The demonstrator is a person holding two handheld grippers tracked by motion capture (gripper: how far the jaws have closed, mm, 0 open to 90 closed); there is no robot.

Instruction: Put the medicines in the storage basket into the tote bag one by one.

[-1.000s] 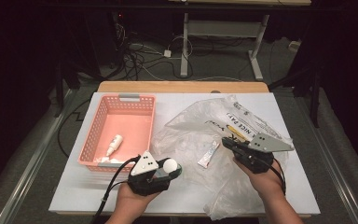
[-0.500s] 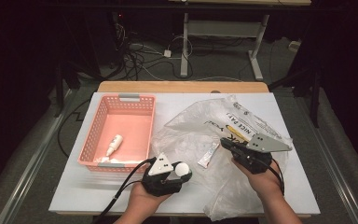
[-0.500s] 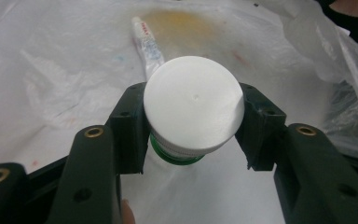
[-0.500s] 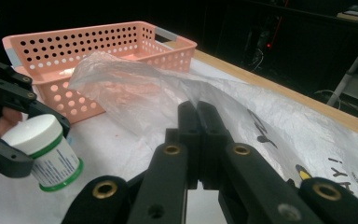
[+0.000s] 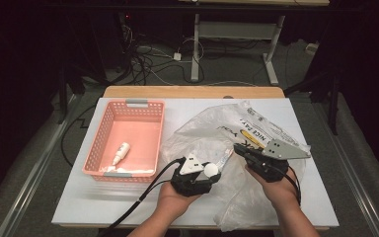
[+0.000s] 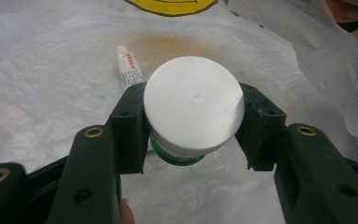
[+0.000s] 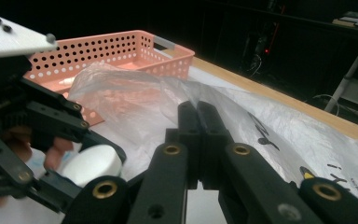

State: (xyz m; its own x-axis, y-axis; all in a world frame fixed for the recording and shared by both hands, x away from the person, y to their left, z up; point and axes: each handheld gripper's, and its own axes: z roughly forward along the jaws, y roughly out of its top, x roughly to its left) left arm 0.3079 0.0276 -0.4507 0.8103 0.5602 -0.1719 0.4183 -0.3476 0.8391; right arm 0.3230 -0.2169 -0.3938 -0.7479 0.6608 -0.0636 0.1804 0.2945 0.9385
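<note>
Unpacking under way at a white table (image 5: 79,207) backed by a wooden edge, in a dark room strewn with floor cables and desk legs. Spread across the right half, a crumpled clear plastic bag (image 5: 256,128) printed with a yellow smiley; pinched at a raised fold by the right gripper (image 7: 198,116), jaws pressed flat together on the film. On the left half, a pink perforated basket (image 5: 106,126), already holding a small white bottle (image 5: 121,153) near its front wall. Low over the bag's near side, the left gripper (image 5: 212,170), jaws clamped on opposite sides of a white-capped jar (image 6: 193,105), a green band showing beneath the lid, cap facing the gripper's camera. Just beyond the jar, lying on the plastic, a small white tube (image 6: 129,70) with red lettering, untouched. Judged part done: one item in the basket, the jar gripped but not yet carried across, the tube left to collect. Jar well apart from the basket, near the table's front edge, between the two hands.
</note>
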